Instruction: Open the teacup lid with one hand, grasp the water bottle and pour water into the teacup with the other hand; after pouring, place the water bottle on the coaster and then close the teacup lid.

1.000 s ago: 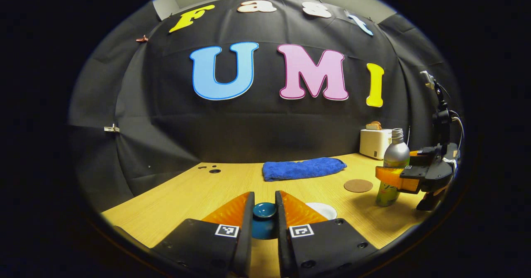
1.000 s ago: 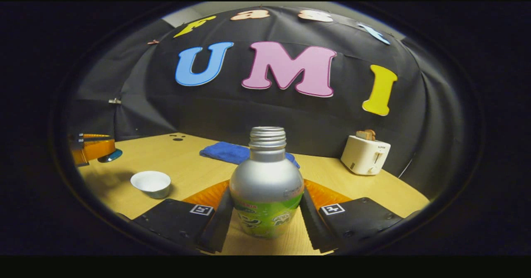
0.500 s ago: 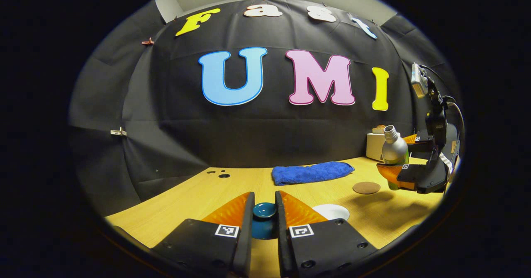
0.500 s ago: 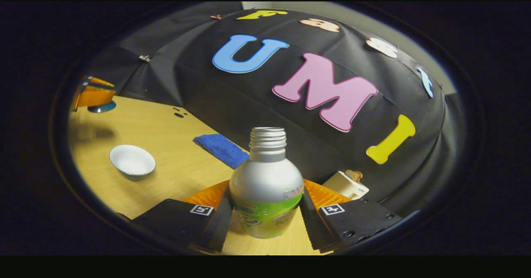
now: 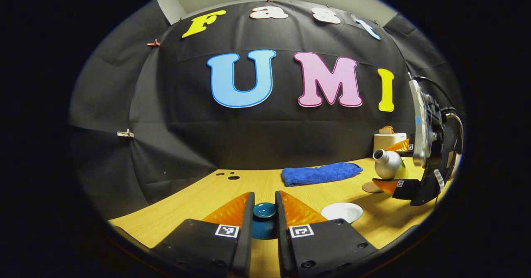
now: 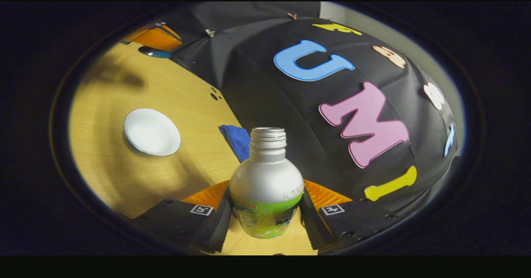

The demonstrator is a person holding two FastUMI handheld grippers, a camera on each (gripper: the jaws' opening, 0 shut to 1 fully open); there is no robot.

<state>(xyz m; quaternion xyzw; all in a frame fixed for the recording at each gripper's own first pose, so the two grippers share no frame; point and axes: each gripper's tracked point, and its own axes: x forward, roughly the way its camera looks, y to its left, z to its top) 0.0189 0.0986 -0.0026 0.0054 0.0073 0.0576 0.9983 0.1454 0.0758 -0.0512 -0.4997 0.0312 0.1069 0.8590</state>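
My left gripper (image 5: 264, 215) is shut on the dark blue teacup lid (image 5: 264, 210), held above the table. The white teacup (image 5: 336, 212) stands uncovered just to its right; in the right gripper view the teacup (image 6: 152, 131) lies at the left. My right gripper (image 6: 265, 211) is shut on the silver water bottle (image 6: 266, 182) with a green label and no cap. In the left gripper view the water bottle (image 5: 388, 164) is tipped well over, mouth toward the teacup, in the air right of the cup. The round brown coaster (image 5: 369, 187) lies on the table beneath it.
A folded blue towel (image 5: 321, 173) lies at the back of the wooden table (image 5: 199, 195). A white toaster (image 5: 388, 140) stands at the back right. Small dark holes (image 5: 233, 177) mark the table's back left. The left gripper (image 6: 154, 38) with the lid appears at the top left of the right gripper view.
The right gripper has lifted the bottle off the table, carried it toward the teacup and tipped it steadily further. The left gripper keeps the lid held with little movement.
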